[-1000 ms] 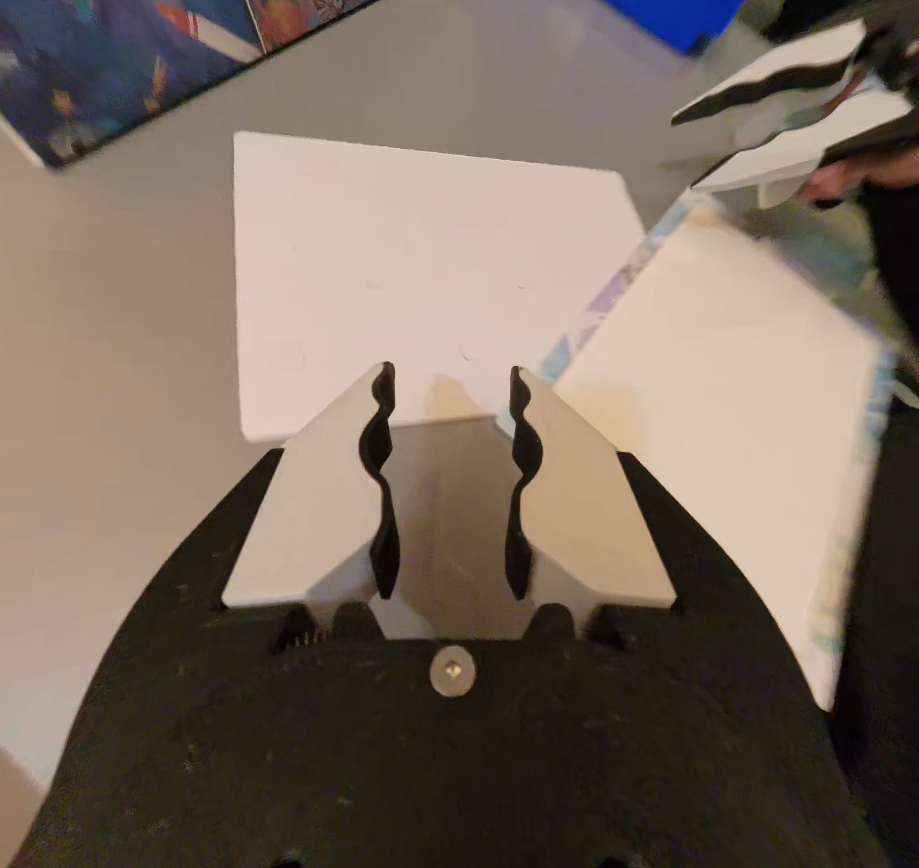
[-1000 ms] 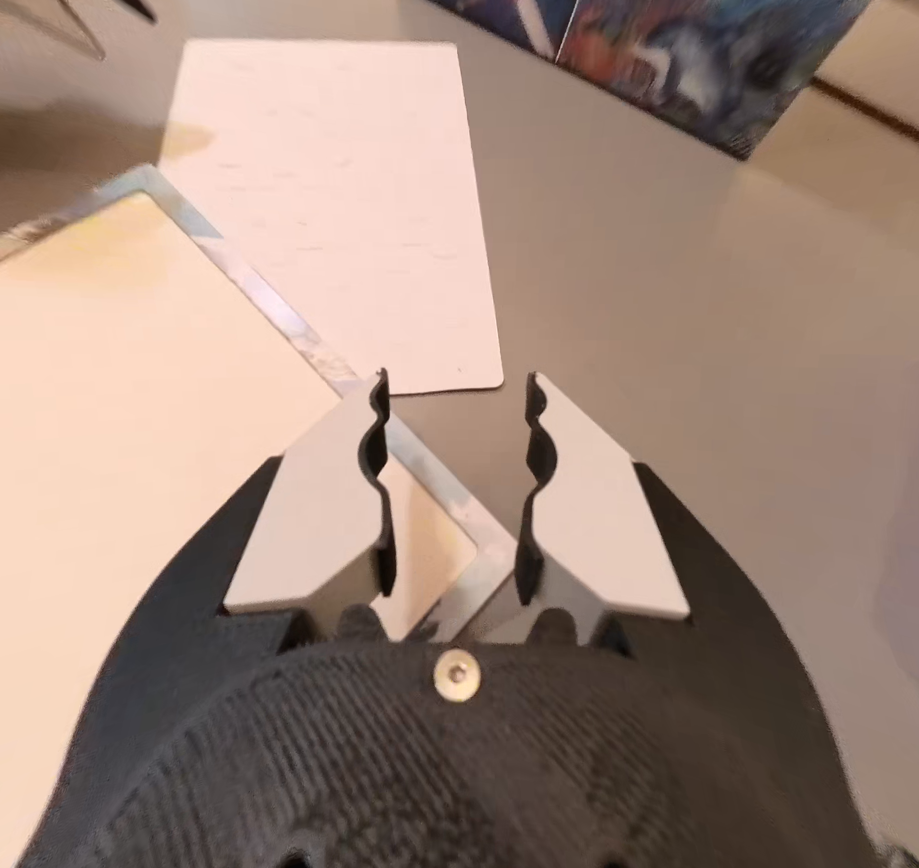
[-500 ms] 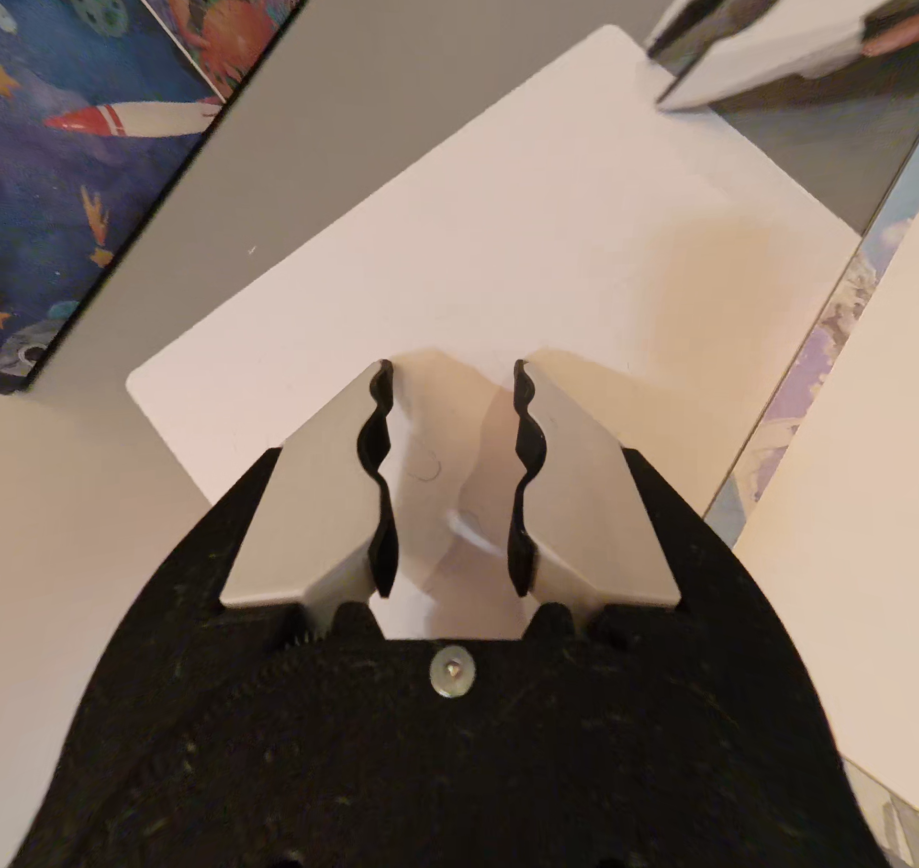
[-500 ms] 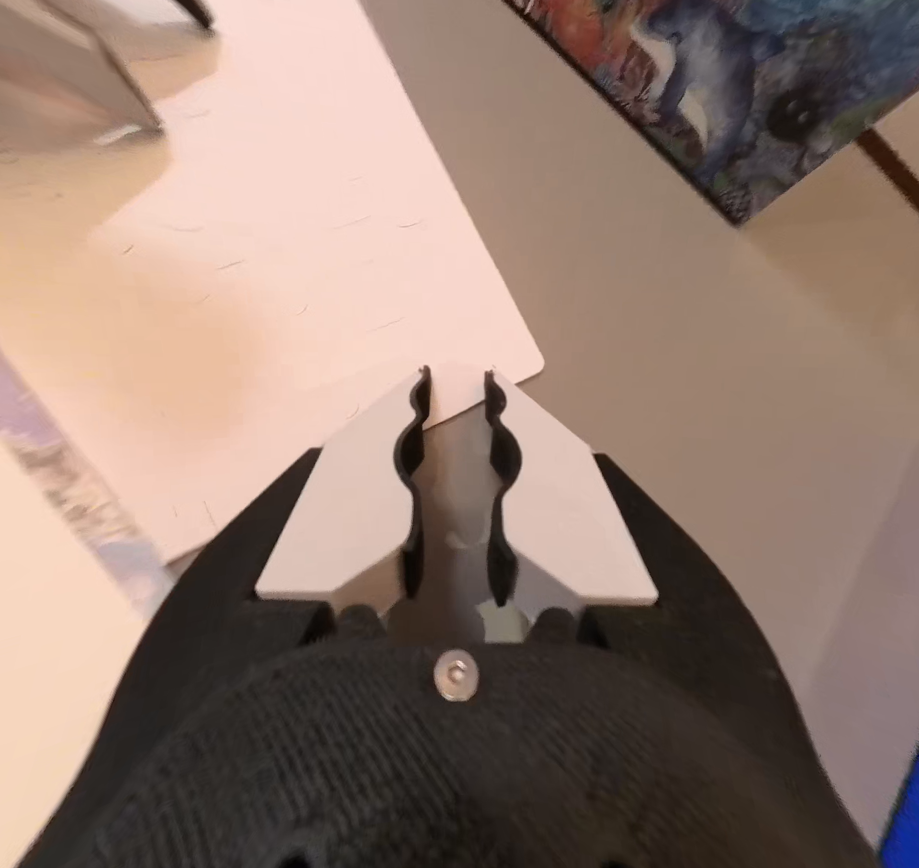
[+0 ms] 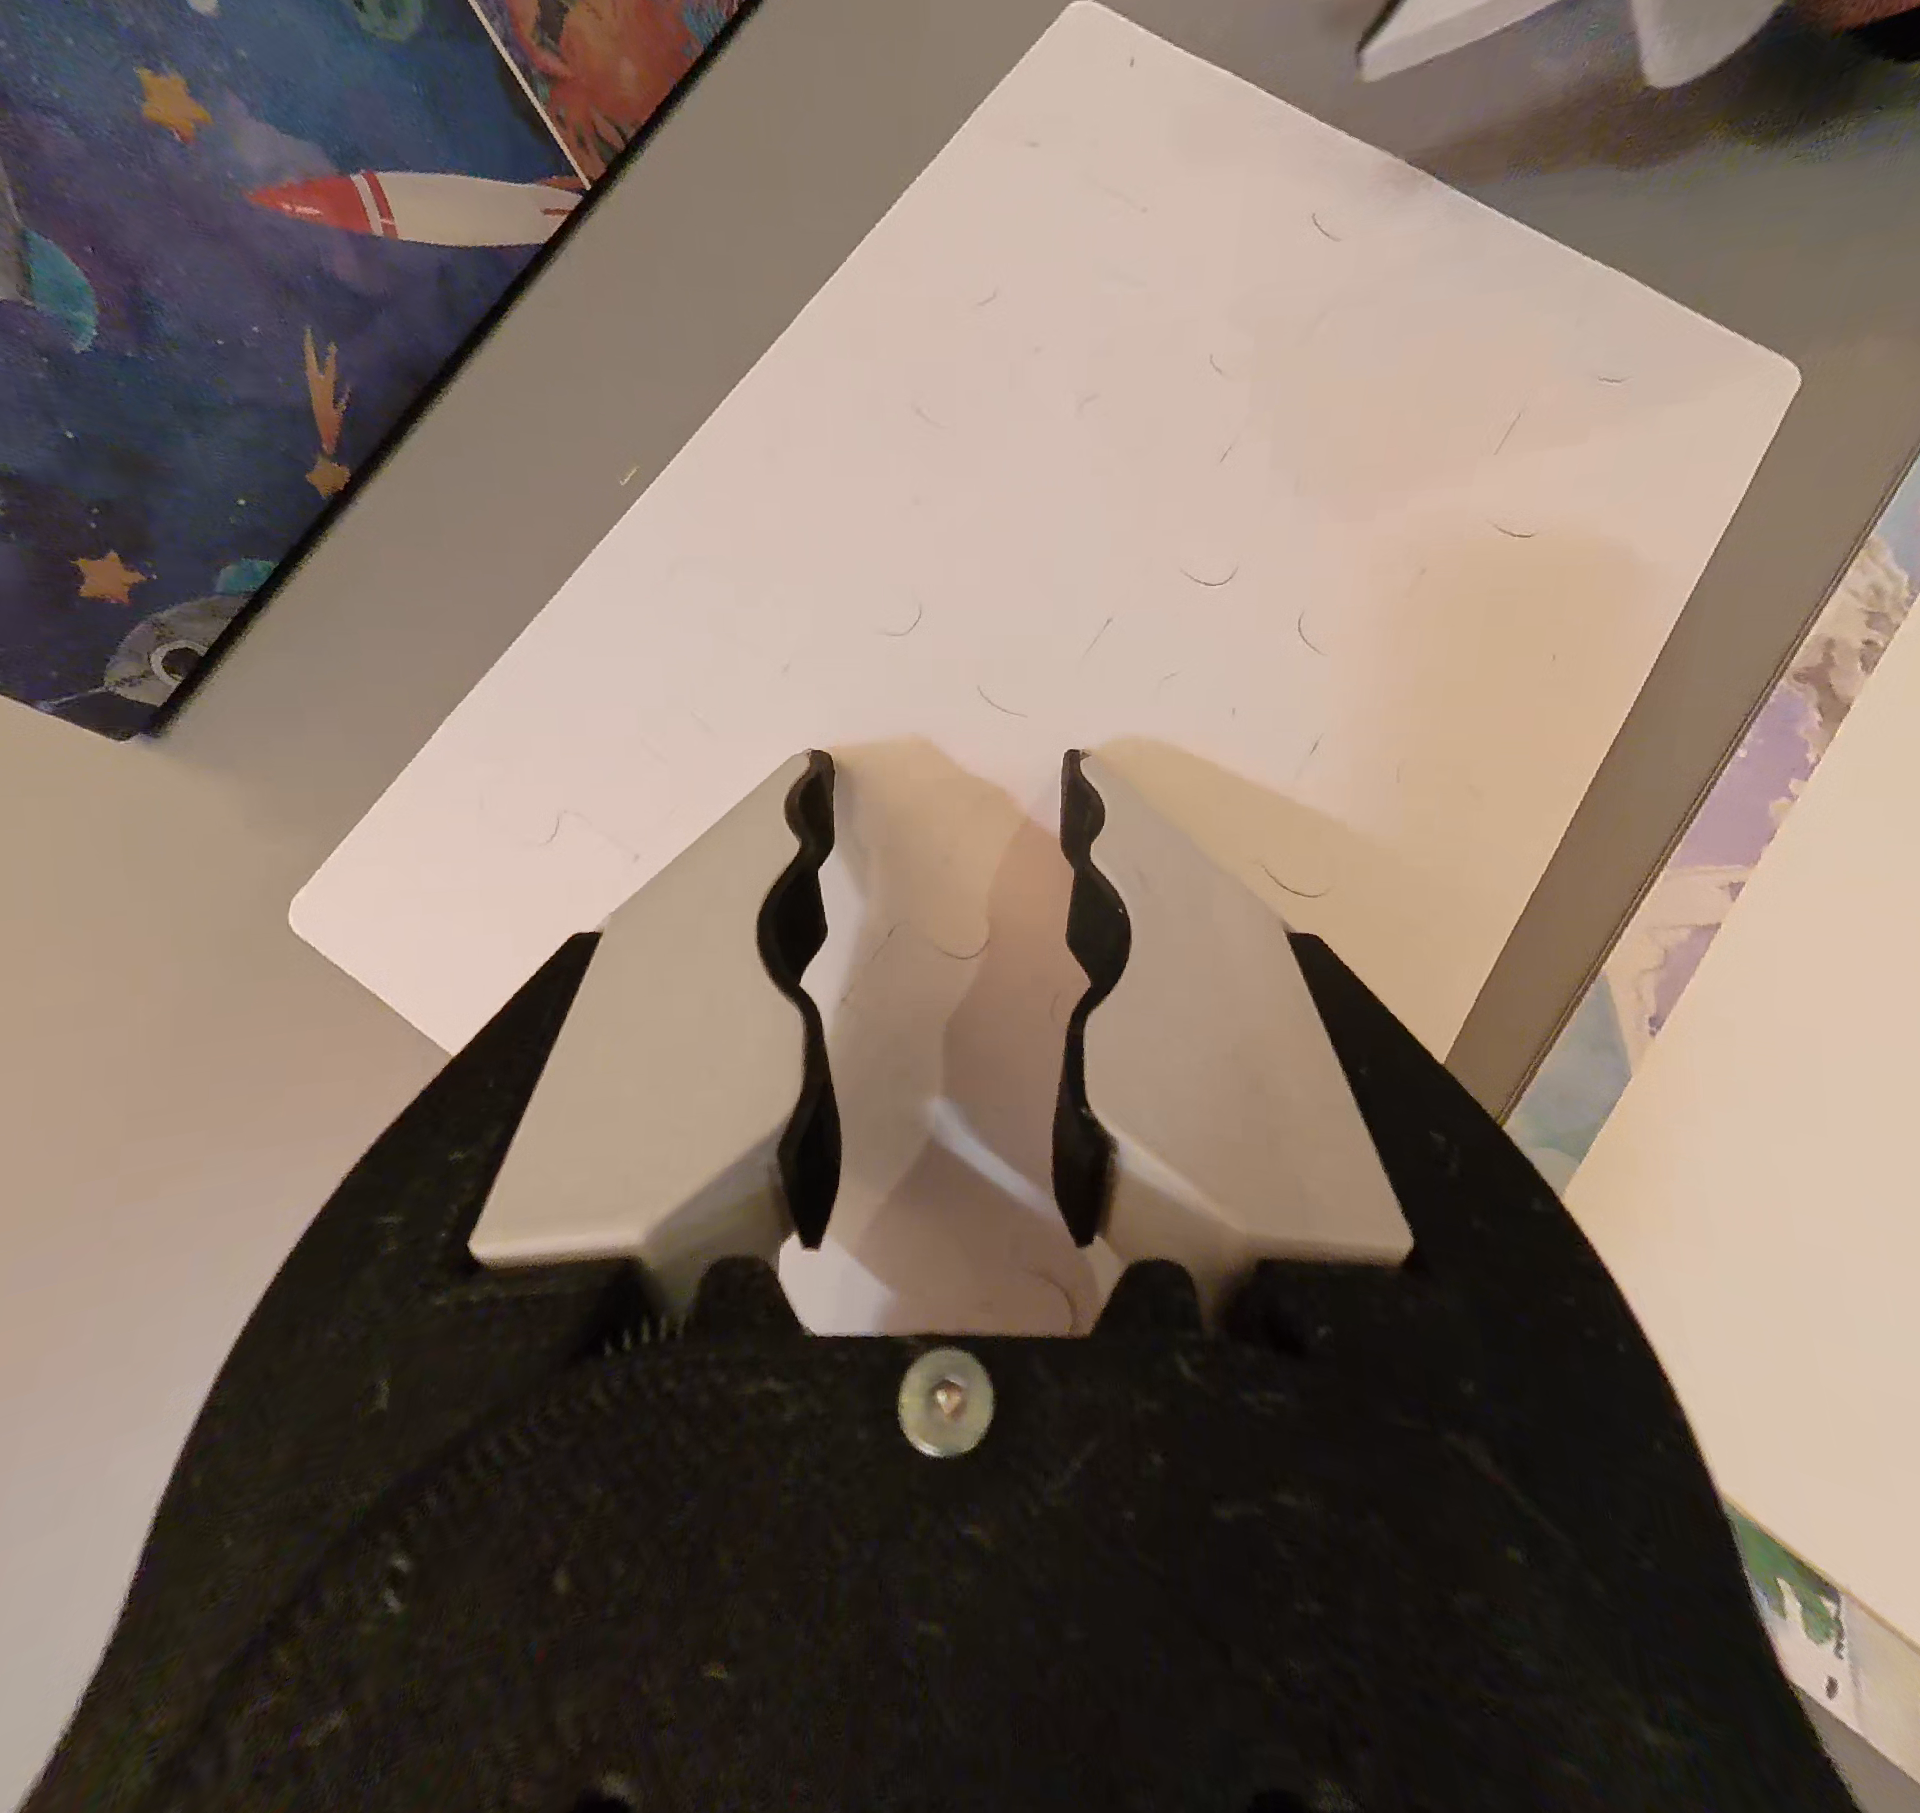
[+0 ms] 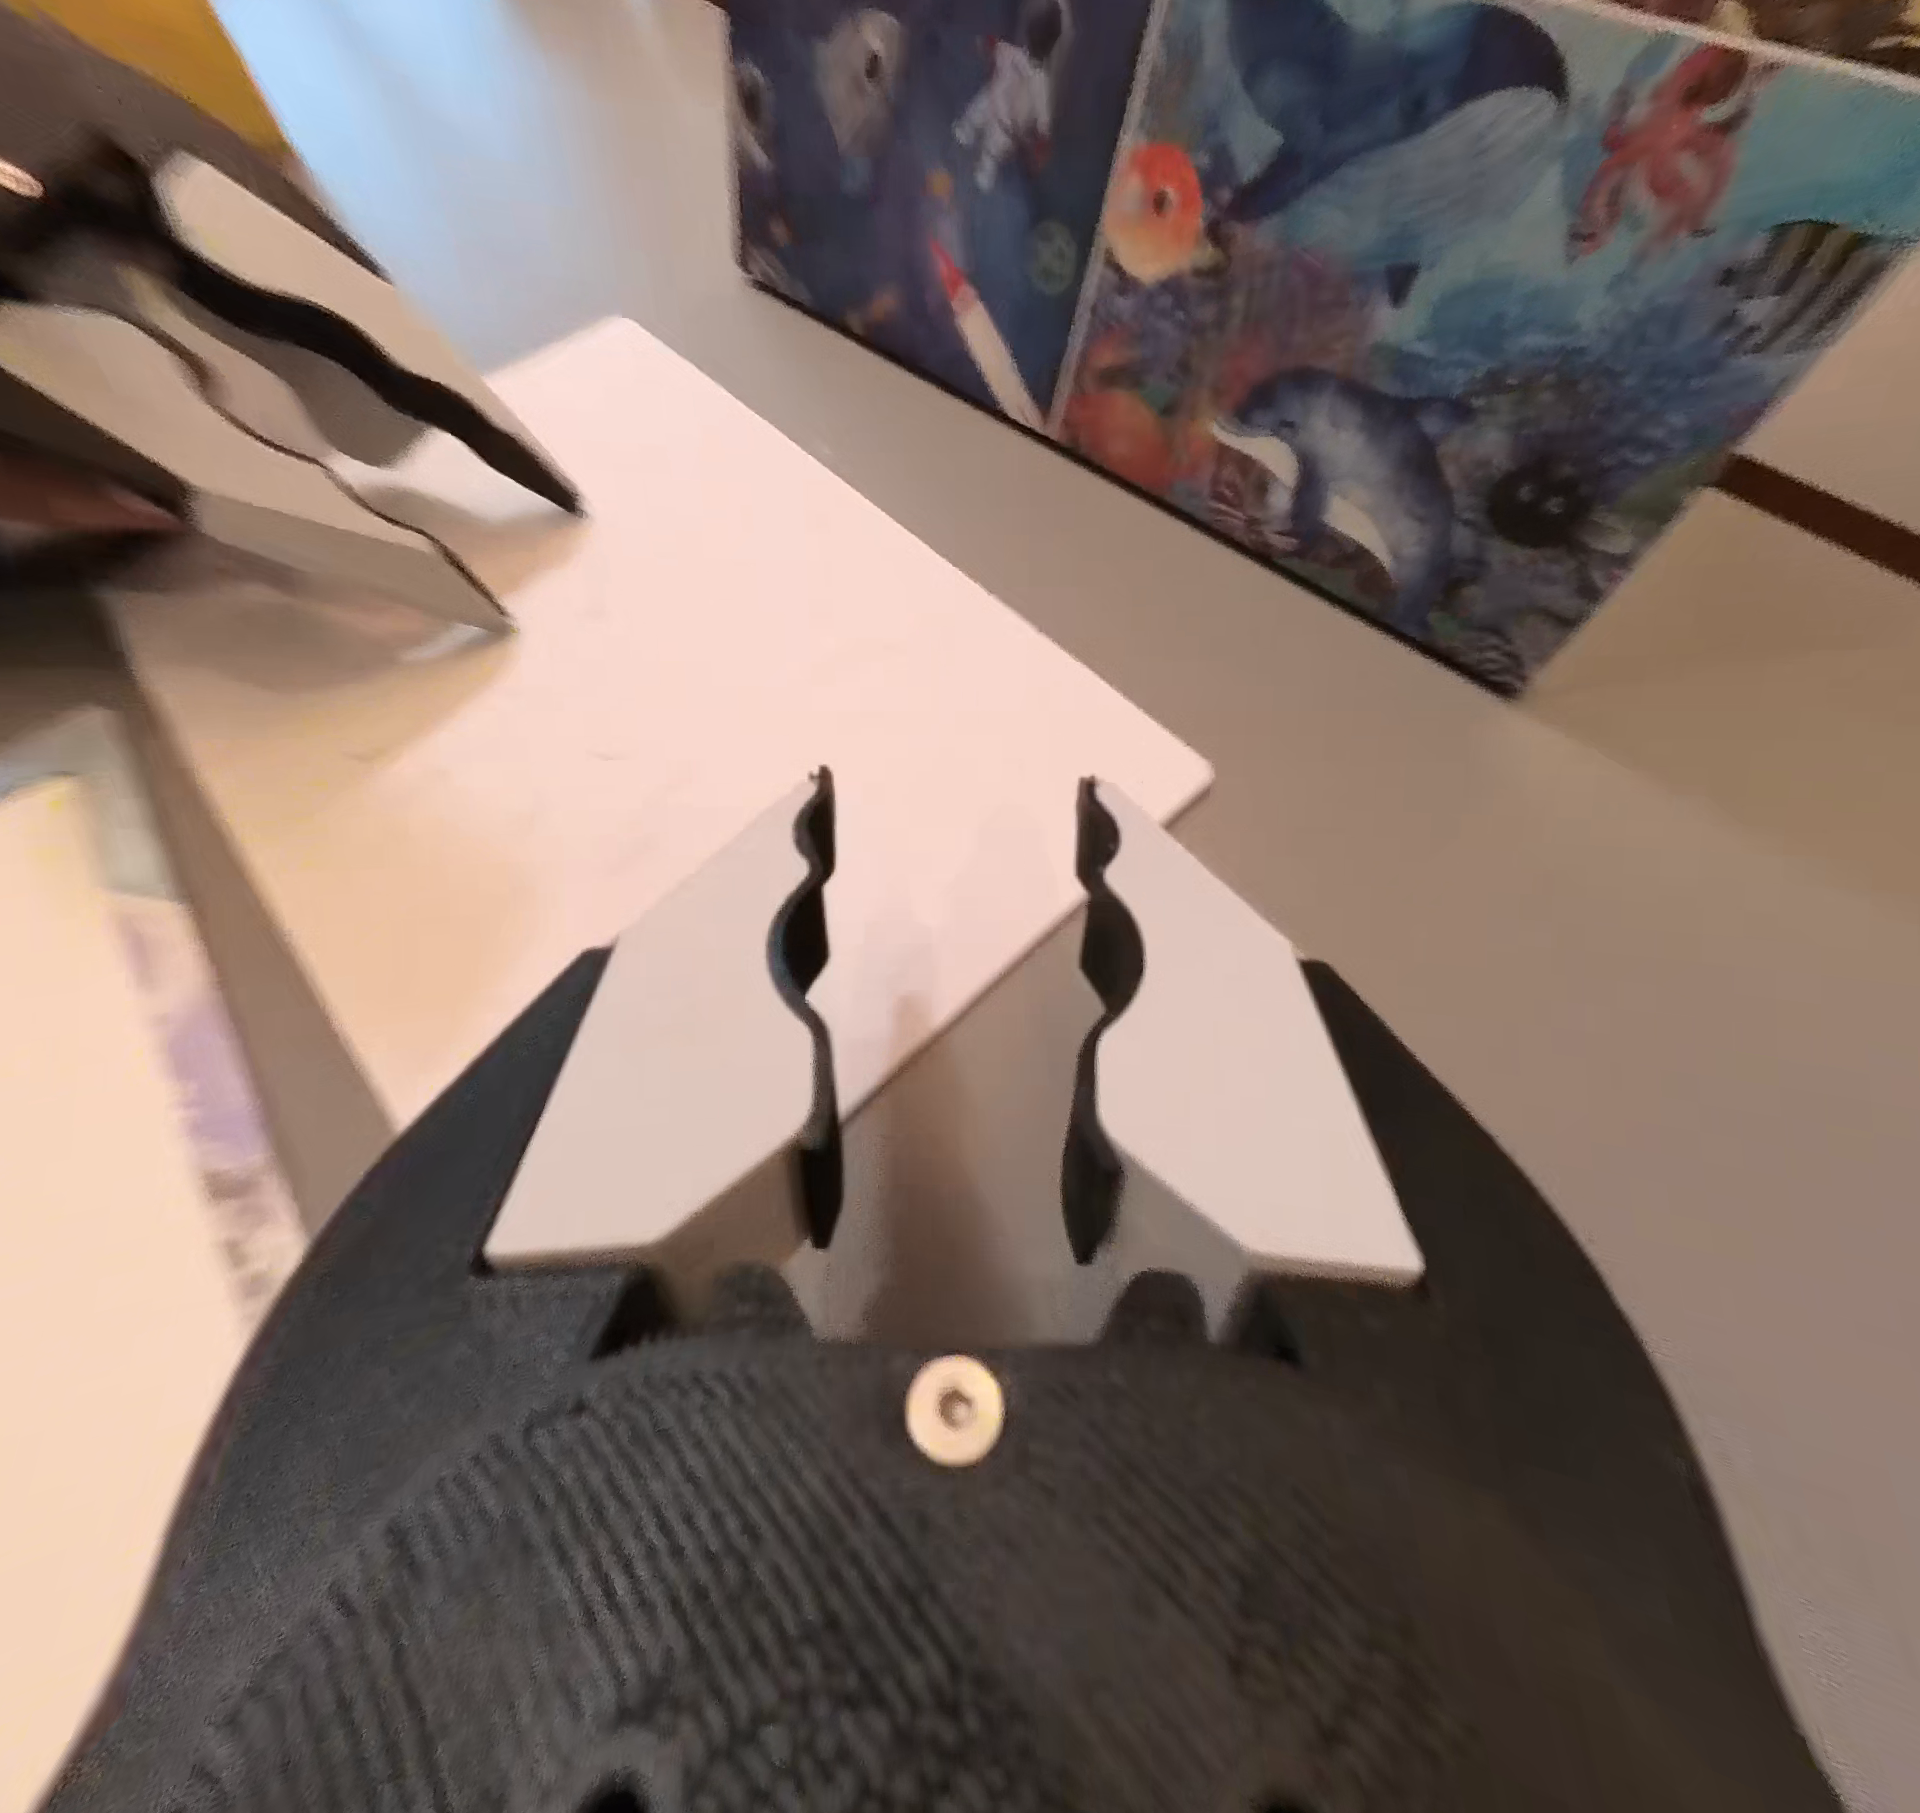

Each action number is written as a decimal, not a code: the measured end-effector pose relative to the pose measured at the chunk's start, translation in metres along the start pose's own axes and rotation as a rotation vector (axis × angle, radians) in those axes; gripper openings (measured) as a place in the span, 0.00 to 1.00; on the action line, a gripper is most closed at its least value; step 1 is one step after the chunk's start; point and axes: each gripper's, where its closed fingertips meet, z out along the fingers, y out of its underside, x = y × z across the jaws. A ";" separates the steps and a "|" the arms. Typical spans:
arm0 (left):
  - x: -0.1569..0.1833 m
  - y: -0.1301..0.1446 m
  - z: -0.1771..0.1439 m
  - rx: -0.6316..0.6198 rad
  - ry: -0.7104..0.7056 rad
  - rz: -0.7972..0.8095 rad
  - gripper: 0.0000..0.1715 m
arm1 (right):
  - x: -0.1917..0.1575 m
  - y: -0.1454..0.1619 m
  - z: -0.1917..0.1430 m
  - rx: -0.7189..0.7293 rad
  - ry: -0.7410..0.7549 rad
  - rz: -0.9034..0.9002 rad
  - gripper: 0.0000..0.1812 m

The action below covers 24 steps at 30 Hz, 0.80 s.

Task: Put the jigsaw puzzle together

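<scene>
The jigsaw puzzle [image 5: 1091, 475] lies face down on the grey table as one white slab with faint cut lines. My left gripper [image 5: 940, 761] is open and empty, low over the slab's near end, and the slab shows between its fingers. My right gripper [image 6: 954, 781] is open and empty over the slab's [image 6: 727, 672] near right corner, whose edge runs between its fingers. Each gripper shows in the other's view: the right [image 5: 1403, 7] beyond the slab's far end, the left [image 6: 540, 568] over its left side. I cannot tell whether either touches the slab.
The puzzle frame [image 5: 1714, 828] with a pale coloured border and cream inside lies just right of the slab; it also shows in the right wrist view [image 6: 62, 1140]. A picture box [image 5: 208, 257] with space and sea scenes stands behind the slab [image 6: 1351, 257].
The left gripper swung from the frame's edge onto the slab and came closer. The right gripper moved from the frame's corner to the slab's corner, narrowed, then opened wide again.
</scene>
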 end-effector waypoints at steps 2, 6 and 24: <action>0.000 0.000 0.000 -0.001 -0.004 0.004 0.25 | -0.014 0.003 0.004 -0.031 -0.048 -0.004 0.30; 0.002 0.000 0.000 0.000 -0.012 0.028 0.23 | -0.003 0.022 0.004 -0.149 0.056 -0.077 0.40; 0.003 0.000 0.000 -0.002 -0.019 0.049 0.20 | -0.024 0.017 -0.005 -0.088 -0.241 0.389 0.49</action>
